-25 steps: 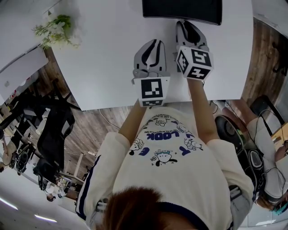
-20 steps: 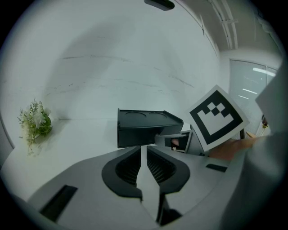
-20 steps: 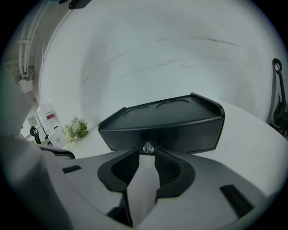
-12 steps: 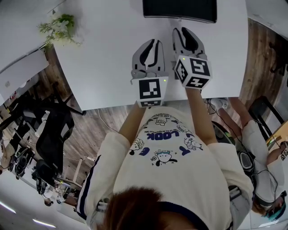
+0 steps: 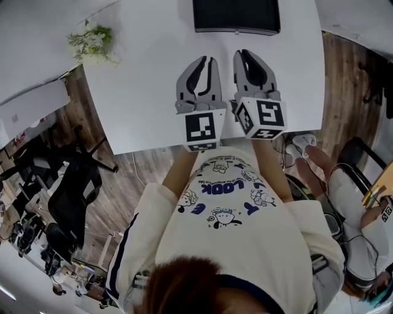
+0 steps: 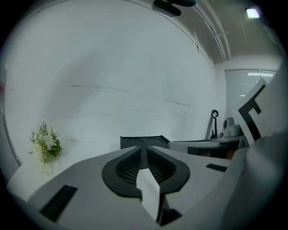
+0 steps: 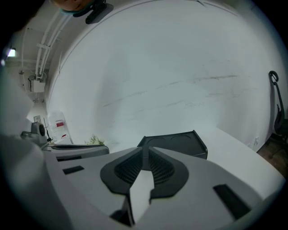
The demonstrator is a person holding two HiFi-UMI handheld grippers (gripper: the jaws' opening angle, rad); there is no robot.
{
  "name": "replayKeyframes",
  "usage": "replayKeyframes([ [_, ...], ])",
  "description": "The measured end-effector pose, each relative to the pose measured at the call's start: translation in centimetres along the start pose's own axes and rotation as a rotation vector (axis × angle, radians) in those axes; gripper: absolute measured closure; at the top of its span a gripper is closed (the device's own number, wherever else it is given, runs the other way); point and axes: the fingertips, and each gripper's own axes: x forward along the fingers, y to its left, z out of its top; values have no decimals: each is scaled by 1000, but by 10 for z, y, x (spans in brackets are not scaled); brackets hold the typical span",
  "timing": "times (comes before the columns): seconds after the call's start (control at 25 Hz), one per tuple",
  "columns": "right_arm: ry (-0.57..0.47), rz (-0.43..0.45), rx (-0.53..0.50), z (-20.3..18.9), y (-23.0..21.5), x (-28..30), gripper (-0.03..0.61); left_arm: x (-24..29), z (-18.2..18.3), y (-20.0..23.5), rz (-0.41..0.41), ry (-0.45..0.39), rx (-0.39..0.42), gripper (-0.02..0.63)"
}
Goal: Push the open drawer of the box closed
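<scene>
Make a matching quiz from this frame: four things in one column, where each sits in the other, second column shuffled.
Things:
1. black box
2. flower sprig
3. left gripper
4. office chair

Places:
A. on the wooden floor, left of the table
B. far left corner of the table
C. table's far side, about midway across
D. over the table's near part, jaws together, nothing between them

Pairs: 1-C, 2-B, 3-D, 4-A

Bare table (image 5: 147, 80) ahead; box (image 5: 236, 17) blocks far edge.
</scene>
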Motion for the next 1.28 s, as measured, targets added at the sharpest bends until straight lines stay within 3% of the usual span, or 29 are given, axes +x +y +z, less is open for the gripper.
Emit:
replayKeyframes([
  [0.56, -119, 40, -63, 44, 31, -43, 523, -38, 54, -12, 16, -127, 40, 565],
  [1.28, -203, 22, -99, 65, 36, -78, 531, -69, 72, -24, 29, -188, 69, 566],
])
